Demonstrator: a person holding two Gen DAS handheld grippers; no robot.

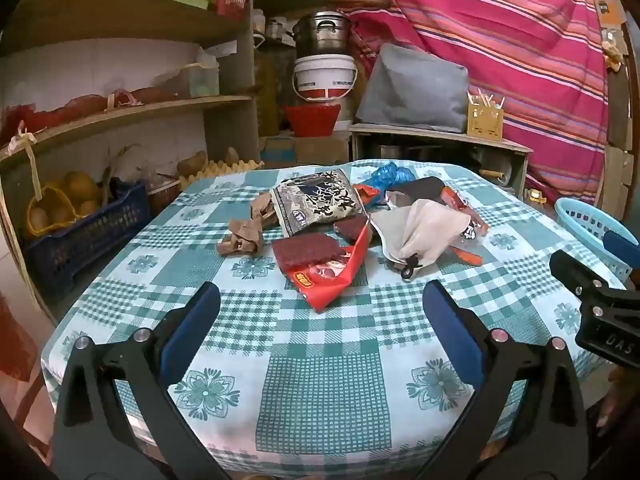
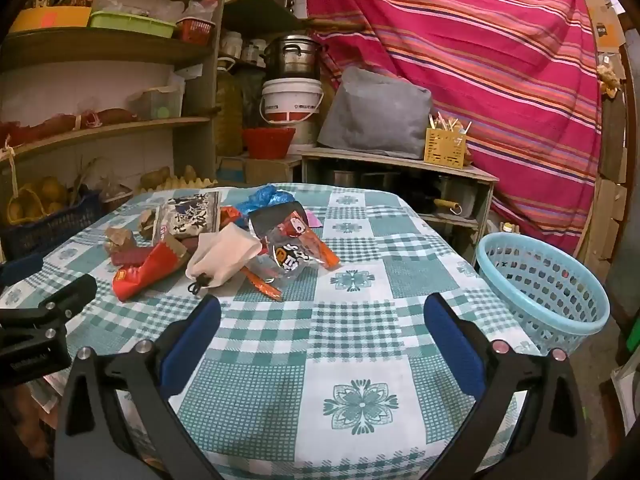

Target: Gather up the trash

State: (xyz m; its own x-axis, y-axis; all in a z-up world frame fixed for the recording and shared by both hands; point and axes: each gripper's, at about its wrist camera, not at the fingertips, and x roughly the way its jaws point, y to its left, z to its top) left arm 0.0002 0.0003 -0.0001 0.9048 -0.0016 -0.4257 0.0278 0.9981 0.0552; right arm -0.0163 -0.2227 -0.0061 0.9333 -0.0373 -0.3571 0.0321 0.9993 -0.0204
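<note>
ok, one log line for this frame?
left tongs: open, empty | right tongs: open, empty | trash pile: on table | blue basket: table's right edge

Left tool (image 1: 320, 312) and right tool (image 2: 322, 322) — both agape (tilted down).

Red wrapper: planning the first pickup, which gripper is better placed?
Left. The red wrapper lies just ahead of the open left gripper; from the right gripper it sits off to the left.
</note>
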